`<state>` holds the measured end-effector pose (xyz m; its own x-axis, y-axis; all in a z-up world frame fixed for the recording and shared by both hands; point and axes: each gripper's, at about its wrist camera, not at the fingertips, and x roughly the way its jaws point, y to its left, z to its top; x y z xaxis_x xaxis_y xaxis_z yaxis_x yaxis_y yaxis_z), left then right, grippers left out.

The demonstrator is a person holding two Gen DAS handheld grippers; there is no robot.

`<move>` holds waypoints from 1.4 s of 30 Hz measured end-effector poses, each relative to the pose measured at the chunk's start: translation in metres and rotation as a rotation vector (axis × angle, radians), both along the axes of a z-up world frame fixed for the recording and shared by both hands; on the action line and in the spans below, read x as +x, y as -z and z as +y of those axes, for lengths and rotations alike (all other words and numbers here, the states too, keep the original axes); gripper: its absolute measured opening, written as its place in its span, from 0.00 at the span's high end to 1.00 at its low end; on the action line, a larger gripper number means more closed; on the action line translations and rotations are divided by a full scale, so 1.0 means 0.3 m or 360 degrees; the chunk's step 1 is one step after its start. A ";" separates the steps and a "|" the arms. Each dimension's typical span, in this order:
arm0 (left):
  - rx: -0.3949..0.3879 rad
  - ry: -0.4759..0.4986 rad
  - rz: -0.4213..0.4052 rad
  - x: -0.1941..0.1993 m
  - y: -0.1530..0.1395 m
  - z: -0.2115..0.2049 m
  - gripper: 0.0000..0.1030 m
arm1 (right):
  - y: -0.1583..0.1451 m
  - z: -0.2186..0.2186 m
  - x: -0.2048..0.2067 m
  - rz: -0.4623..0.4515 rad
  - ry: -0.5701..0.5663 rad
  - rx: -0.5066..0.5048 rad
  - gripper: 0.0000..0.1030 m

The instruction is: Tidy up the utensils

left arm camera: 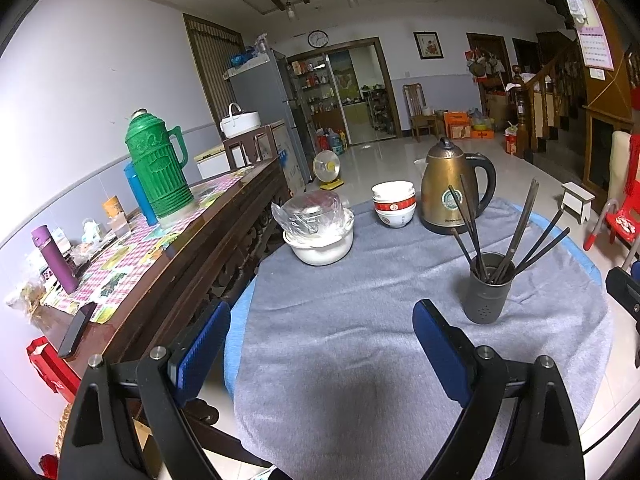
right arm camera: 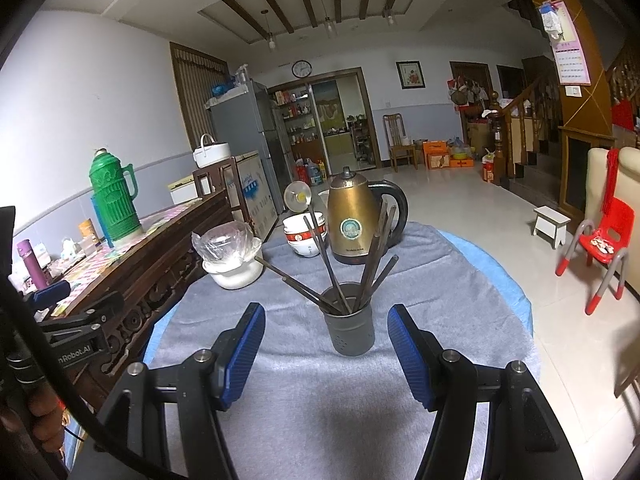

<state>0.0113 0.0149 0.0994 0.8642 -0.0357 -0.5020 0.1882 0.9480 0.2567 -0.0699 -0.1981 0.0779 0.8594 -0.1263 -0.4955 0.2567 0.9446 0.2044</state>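
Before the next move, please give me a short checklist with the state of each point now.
1. Right gripper open and empty: ok.
2. Left gripper open and empty: ok.
3. Utensil holder upright on the grey cloth: ok.
4. Chopsticks and spoon standing in the holder: ok.
5. Holder centred ahead of the right gripper: ok.
6. All utensils already collected: cannot tell.
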 end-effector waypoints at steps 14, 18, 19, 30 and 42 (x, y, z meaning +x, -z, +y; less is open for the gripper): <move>-0.0006 0.0009 -0.0057 -0.076 -0.041 0.009 0.10 | -0.037 0.010 -0.062 -0.0054 0.0000 -0.0018 0.35; -0.0005 0.0008 -0.0063 -0.083 -0.045 0.011 0.10 | -0.044 0.013 -0.074 -0.0058 0.0005 -0.0035 0.35; -0.0004 0.0008 -0.0067 -0.086 -0.047 0.011 0.10 | -0.047 0.013 -0.076 -0.0059 0.0006 -0.0039 0.35; -0.0006 0.0002 -0.0072 -0.087 -0.058 0.015 0.10 | -0.060 0.021 -0.067 -0.0067 0.0002 -0.0056 0.35; -0.0001 0.0006 -0.0056 -0.043 -0.061 0.001 0.09 | -0.048 0.016 -0.029 -0.0045 0.0002 -0.0066 0.34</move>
